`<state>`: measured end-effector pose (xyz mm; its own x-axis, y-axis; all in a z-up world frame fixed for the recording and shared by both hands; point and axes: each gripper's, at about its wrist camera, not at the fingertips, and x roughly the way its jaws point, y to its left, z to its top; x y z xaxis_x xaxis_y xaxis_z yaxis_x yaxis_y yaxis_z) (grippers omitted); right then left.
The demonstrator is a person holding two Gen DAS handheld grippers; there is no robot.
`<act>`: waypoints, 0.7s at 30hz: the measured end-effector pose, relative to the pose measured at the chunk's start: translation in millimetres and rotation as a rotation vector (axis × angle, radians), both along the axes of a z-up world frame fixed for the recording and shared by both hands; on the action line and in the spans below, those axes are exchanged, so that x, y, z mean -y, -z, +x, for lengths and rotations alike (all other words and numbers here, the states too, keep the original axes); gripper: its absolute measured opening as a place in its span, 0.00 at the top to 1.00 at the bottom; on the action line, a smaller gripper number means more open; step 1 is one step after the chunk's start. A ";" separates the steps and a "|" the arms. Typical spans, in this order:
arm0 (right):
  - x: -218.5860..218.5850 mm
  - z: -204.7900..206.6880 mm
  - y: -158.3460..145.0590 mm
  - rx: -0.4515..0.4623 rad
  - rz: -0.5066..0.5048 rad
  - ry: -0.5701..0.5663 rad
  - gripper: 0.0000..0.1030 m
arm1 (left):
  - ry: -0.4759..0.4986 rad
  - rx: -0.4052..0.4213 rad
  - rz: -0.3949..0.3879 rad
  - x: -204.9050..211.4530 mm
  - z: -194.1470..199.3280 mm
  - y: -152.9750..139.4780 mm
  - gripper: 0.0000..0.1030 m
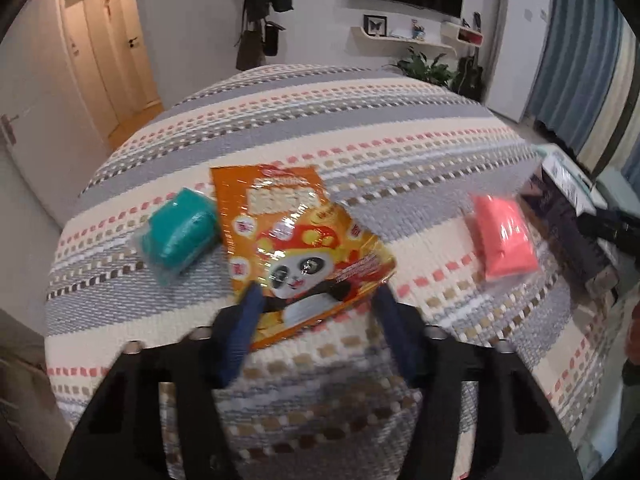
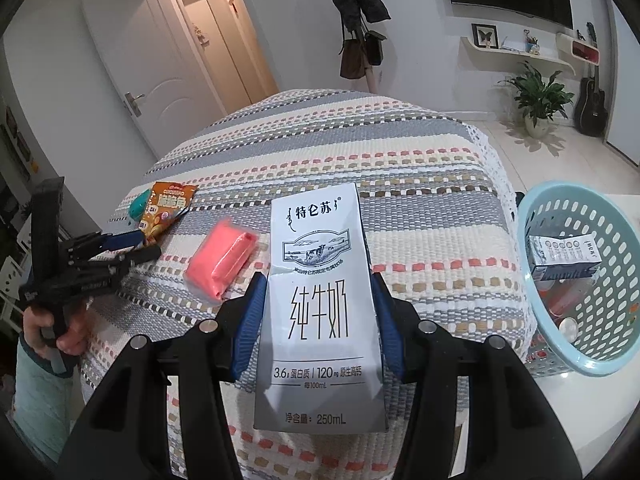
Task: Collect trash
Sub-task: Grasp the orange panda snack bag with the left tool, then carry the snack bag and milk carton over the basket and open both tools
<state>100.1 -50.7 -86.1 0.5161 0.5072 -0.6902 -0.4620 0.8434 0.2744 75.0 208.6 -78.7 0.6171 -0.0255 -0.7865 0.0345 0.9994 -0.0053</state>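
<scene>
While right wrist shows basket (image 2: 538, 216), left (blurred) seemingly doesn't.

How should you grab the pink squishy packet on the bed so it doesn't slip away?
The pink packet lies flat on the striped bedcover, a soft block longer than it is wide. Best guess: come down from above and pinch across its narrow width at the middle, one finger on each long side. The clear wrapper edges look flimsy, so grip the block itself. The milk carton beside it leaves little room on that side.
</scene>
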 end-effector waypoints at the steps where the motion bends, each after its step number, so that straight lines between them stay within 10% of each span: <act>1: -0.3 0.0 0.8 0.000 -0.001 -0.001 0.53 | -0.008 0.001 -0.010 -4.8 -0.6 -0.8 0.66; 9: -5.1 -1.2 -0.6 0.011 -0.003 -0.006 0.53 | -0.031 0.024 -0.043 -17.4 -1.1 -5.9 0.98; 21: 38.3 6.0 -31.6 0.106 0.021 0.110 0.53 | 0.103 0.205 -0.150 49.4 4.9 -61.9 0.99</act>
<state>106.1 -89.0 -54.5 0.6387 0.4575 -0.6187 -0.3942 0.8851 0.2476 79.9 159.2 -16.8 0.7508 -0.2032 -0.6285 0.1518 0.9791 -0.1353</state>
